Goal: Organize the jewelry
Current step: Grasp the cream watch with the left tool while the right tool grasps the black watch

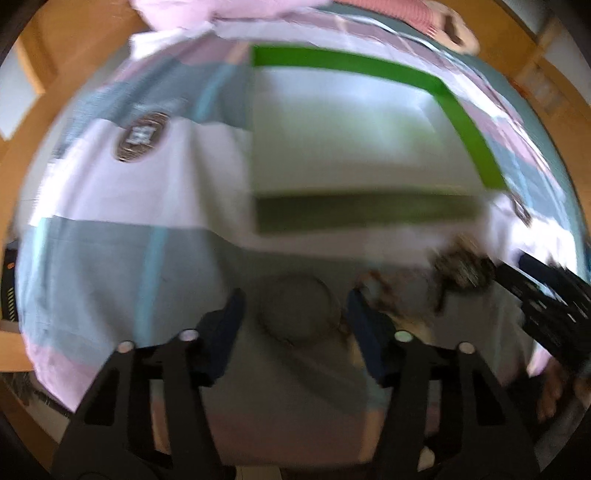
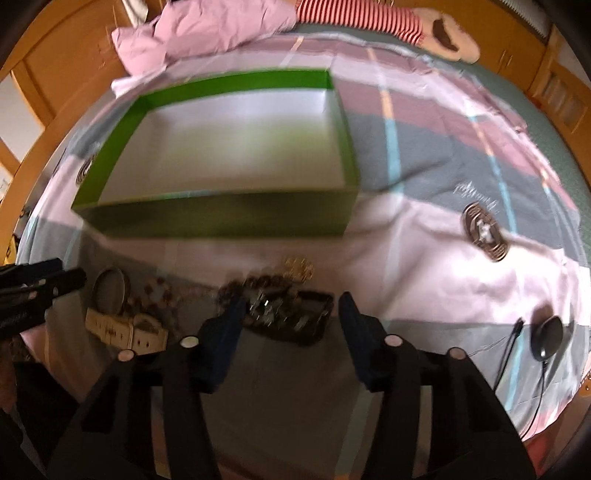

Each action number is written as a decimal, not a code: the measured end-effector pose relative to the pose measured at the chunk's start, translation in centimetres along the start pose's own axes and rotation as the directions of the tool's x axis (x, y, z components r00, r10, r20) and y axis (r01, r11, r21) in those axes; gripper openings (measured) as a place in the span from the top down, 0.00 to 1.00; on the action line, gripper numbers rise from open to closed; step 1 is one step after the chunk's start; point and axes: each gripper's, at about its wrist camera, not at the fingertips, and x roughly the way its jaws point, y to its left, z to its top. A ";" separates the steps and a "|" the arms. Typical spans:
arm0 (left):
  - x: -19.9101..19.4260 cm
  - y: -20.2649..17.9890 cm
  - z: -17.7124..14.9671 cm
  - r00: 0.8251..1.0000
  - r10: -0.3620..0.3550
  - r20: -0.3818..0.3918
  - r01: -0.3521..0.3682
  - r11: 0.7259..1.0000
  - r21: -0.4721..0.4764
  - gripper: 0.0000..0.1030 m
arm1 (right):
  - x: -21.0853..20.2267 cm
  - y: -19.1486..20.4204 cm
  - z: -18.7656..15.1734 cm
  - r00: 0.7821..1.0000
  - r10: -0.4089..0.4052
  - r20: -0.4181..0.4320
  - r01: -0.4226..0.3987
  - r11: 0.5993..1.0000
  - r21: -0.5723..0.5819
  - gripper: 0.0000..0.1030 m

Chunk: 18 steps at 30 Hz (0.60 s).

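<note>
A bedspread (image 2: 424,236) in pink, grey and white blocks with thin blue and orange lines covers a bed, with wooden furniture (image 2: 55,62) around it. A pink pillow (image 2: 207,29) lies at the far edge, and beside it a red-and-white striped sleeve (image 2: 362,16) ends in a plush paw (image 2: 448,40).

Only the right view shows the jewelry clearly: a dark tray (image 2: 295,321) of small pieces between the tips of the right gripper (image 2: 291,310), a bead strand (image 2: 258,286) touching the tray's far side, a gold brooch (image 2: 299,269) just beyond, a white watch (image 2: 125,330) to the left, a round tin (image 2: 109,290) above the watch. A black puck (image 2: 548,338) with a cable lies well off to the right. The left view is blurred — the tin (image 1: 297,310) sits between the tips of the left gripper (image 1: 295,306), and a dark clump at the right cannot be made out.

The green box (image 2: 221,218) stands on the bedspread beyond the jewelry, lidless, its white floor bare.

Both grippers have their jaws spread wide, holding nothing. The left gripper also shows at the right view's left edge, near the tin.
</note>
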 end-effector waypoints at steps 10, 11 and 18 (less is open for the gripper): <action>1.9 -6.0 -3.0 0.999 -0.018 -0.048 0.032 0.955 0.294 0.38 | 0.9 -1.2 0.0 0.995 -0.078 -0.059 0.081 0.995 0.053 0.45; 2.9 -6.2 -2.9 0.998 0.008 -0.065 0.012 0.956 0.292 0.53 | 1.0 -1.1 -0.1 0.995 -0.082 -0.063 0.084 0.995 0.045 0.44; 4.4 -5.6 -1.7 0.997 0.019 -0.070 -0.002 0.974 0.226 0.65 | 3.5 -0.8 -0.6 0.986 -0.110 -0.124 0.109 0.994 -0.009 0.57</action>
